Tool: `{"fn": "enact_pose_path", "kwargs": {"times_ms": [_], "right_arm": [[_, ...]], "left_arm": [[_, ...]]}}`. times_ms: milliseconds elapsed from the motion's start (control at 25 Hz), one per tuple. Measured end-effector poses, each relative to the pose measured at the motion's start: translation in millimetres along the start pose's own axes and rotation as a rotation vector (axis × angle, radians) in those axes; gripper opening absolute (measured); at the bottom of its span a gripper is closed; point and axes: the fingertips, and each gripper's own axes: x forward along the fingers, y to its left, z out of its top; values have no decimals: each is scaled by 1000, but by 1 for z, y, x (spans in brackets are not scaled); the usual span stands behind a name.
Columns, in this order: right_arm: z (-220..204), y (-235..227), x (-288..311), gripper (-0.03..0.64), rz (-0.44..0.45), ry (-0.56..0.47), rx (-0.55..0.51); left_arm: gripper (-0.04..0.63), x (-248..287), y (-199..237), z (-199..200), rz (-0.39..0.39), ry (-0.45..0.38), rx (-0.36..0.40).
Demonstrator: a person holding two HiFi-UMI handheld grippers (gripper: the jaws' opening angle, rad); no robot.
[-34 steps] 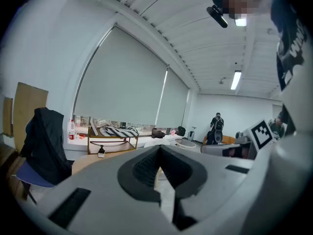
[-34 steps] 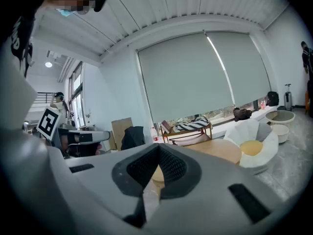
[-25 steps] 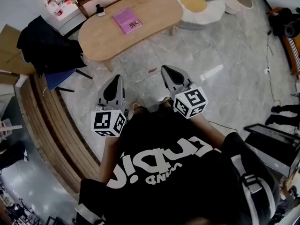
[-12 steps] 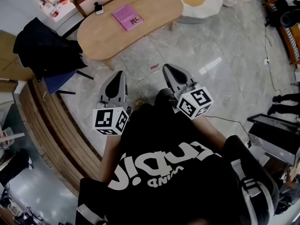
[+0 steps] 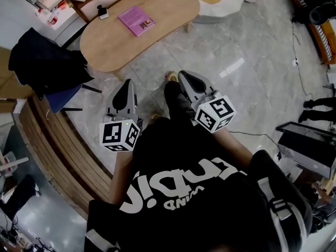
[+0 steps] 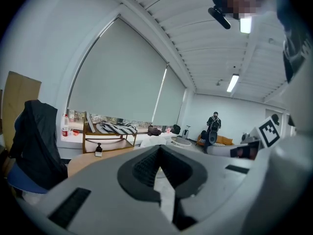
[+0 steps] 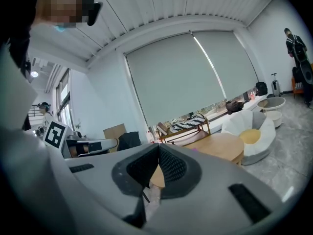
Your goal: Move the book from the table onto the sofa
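The book (image 5: 136, 20) lies flat on the table (image 5: 121, 46) in the upper left of the head view, near the far edge and close to a small dark bottle (image 5: 101, 12). It is pink and thin, with a label on one corner.

The left tongs (image 5: 127, 84) and the right tongs (image 5: 184, 76) are both closed with nothing between them. They hang over the floor (image 5: 252, 88) in the middle of the frame, well apart from the book.

The book is probably light, with a soft cover that bends. Because it lies flat, no edge is free for the tongs, so one corner probably has to be lifted, or the book pushed until it passes over the table's edge. The best place to hold it seems the spine side, where the pages stay together. The smooth cover may slip. A white seat (image 5: 231, 7) at the top of the frame may be the sofa.
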Motion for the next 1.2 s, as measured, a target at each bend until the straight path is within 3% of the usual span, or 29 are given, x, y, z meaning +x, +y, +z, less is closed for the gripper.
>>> {"fn": "enact_pose_path", "kwargs": {"times_ms": [640,1200], "right_arm": [[41,-61,89,2,29,7,15],[93,-128,173,2,109,58,5]], "left_arm": [[7,104,39,34,-13,11,-10],[8,192,70,74,93,-5,-36]]}}
